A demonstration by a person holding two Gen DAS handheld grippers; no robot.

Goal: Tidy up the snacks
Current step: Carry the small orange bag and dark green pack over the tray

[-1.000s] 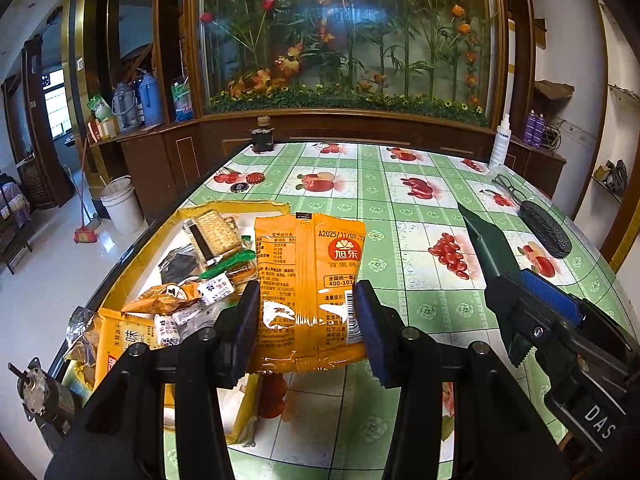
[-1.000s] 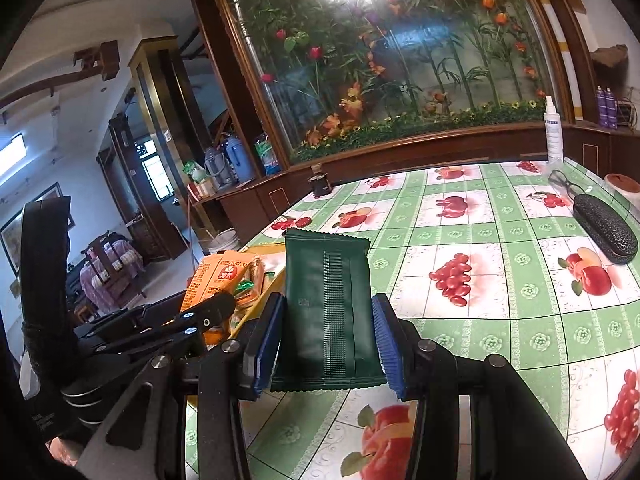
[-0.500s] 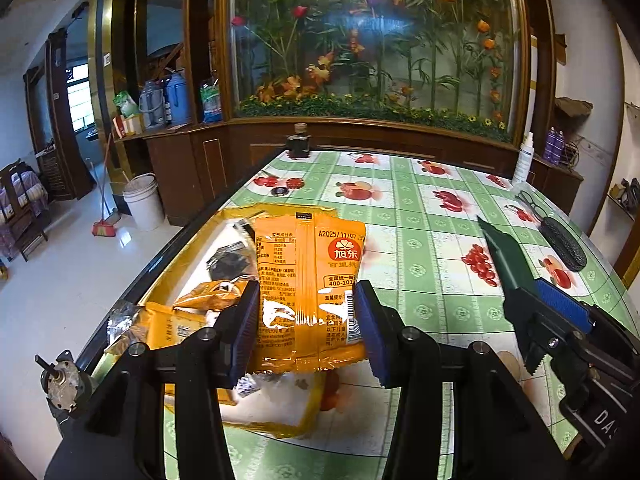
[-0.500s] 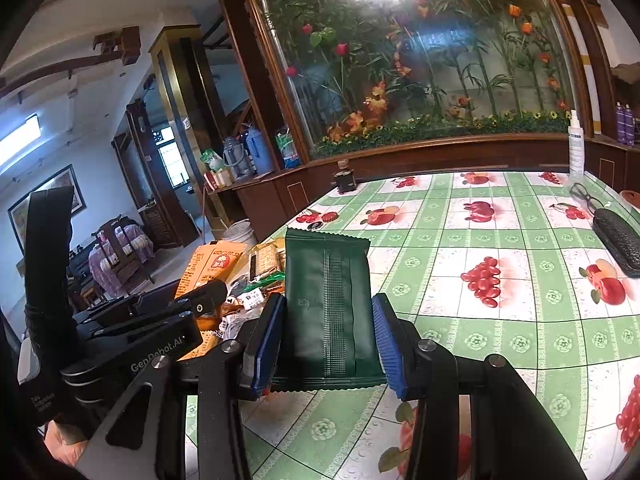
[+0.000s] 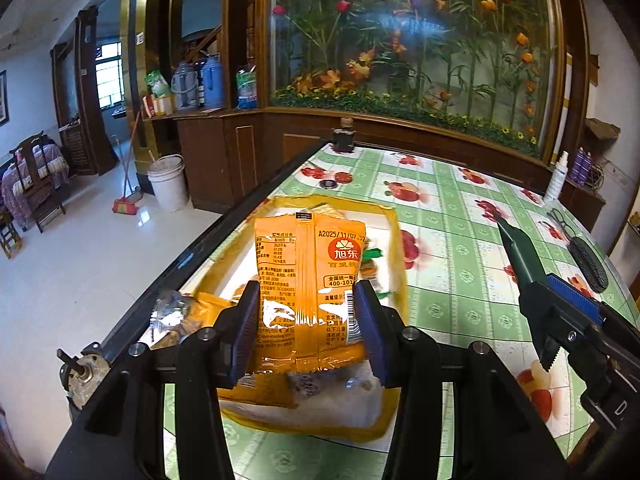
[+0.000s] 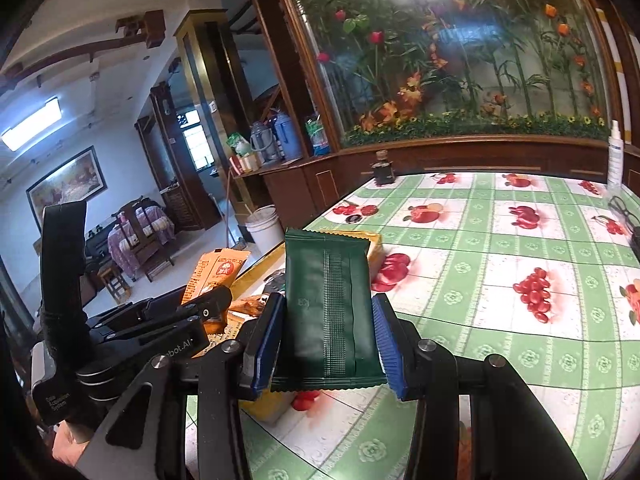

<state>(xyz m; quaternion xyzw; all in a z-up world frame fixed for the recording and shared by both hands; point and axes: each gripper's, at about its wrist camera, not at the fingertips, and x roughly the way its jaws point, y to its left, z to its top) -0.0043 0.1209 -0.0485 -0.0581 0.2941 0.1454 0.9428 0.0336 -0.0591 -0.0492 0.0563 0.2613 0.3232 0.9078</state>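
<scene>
My left claw (image 5: 306, 320), tilted downward above the yellow tray (image 5: 394, 248), clamps an orange packet (image 5: 310, 280); my right claw (image 6: 326, 330) clamps a green packet (image 6: 328, 304).

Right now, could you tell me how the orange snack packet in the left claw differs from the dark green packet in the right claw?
The glossy orange snack packet is covered in print, with a red logo and a barcode; the matte dark green packet is nearly plain, with a ribbed centre seam. The orange one looks crinkled, the green one flatter and neater. Both are sealed, flat pouches, each clamped by its sides, in the left claw and the right claw.
</scene>
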